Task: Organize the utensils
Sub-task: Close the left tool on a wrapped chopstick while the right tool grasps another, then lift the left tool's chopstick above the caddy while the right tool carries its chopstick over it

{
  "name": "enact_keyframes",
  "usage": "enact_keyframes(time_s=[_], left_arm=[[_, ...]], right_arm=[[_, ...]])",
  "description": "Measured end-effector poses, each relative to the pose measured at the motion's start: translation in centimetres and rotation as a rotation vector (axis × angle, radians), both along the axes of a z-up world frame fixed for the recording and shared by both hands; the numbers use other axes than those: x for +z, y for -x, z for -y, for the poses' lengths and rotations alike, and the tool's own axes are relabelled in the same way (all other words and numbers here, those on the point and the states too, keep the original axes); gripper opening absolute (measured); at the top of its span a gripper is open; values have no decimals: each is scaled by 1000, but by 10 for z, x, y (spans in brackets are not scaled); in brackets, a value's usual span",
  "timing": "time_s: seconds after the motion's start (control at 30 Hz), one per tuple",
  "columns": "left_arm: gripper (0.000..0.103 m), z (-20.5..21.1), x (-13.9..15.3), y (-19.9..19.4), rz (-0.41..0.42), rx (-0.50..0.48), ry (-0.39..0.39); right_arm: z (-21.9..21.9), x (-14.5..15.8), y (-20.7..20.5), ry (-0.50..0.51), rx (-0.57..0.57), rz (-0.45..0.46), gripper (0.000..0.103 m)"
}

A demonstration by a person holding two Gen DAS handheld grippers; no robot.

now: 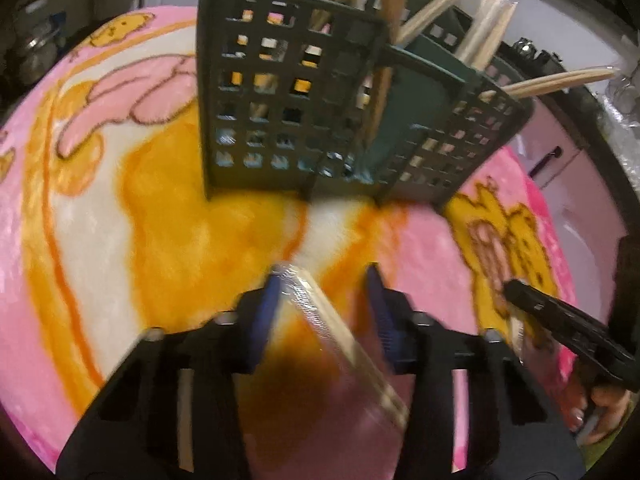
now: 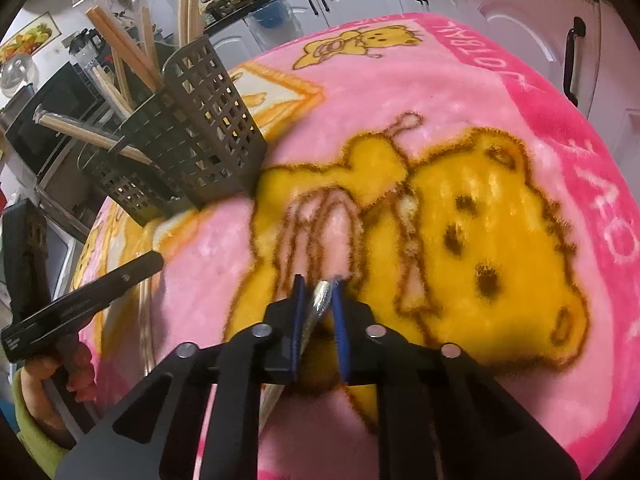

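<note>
a: well, the left gripper (image 1: 324,280) hung over the pink cartoon-bear blanket (image 1: 132,216), and a plastic-wrapped pair of chopsticks (image 1: 340,336) lay slantwise between its blue pads (image 1: 264,312).

b: clamped on it?

a: not that i could see. the wrapper's tip lay against the left pad, while the right pad stood clear of it, so the jaws were narrowed but not gripping.

b: and the other side?

a: the right gripper (image 2: 318,284) had its blue pads (image 2: 298,312) drawn close together on a second wrapped pair of chopsticks (image 2: 316,308), pinched near its shiny end, with the rest trailing back under the gripper.

b: where was the holder?

a: the dark perforated utensil caddy (image 1: 288,92) stood on the blanket just ahead of the left gripper, with several wrapped chopsticks (image 1: 556,80) sticking out of its top at all angles.

b: anything of the person?

a: a hand (image 2: 52,384) in a green sleeve (image 2: 30,440) gripped the left tool's handle, low at the right camera's left edge.
</note>
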State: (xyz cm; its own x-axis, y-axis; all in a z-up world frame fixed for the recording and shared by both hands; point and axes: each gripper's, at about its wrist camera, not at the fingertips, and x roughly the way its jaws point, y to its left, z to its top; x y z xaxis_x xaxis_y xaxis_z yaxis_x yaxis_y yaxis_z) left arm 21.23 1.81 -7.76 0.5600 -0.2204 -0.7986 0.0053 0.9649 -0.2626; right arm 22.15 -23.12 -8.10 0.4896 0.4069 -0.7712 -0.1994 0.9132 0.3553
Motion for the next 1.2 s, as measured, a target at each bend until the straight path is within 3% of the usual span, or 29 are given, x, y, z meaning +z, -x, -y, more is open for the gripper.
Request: enact_keyframes(time_s=[0.07, 0.3, 0.5, 0.77, 1.2], left_arm=[[12, -4, -2, -2, 10, 8, -16], [7, -15, 2, 2, 40, 5, 59], [5, -11, 43, 18, 159, -33, 90], [4, 0, 93, 34, 290, -96, 64], [3, -28, 160, 53, 469, -49, 36]], right_arm=[[1, 1, 1, -14, 1, 10, 11], [3, 17, 7, -69, -6, 65, 9], [-1, 49, 19, -78, 7, 159, 7], [-17, 95, 40, -69, 35, 304, 5], [-37, 145, 59, -77, 91, 472, 5]])
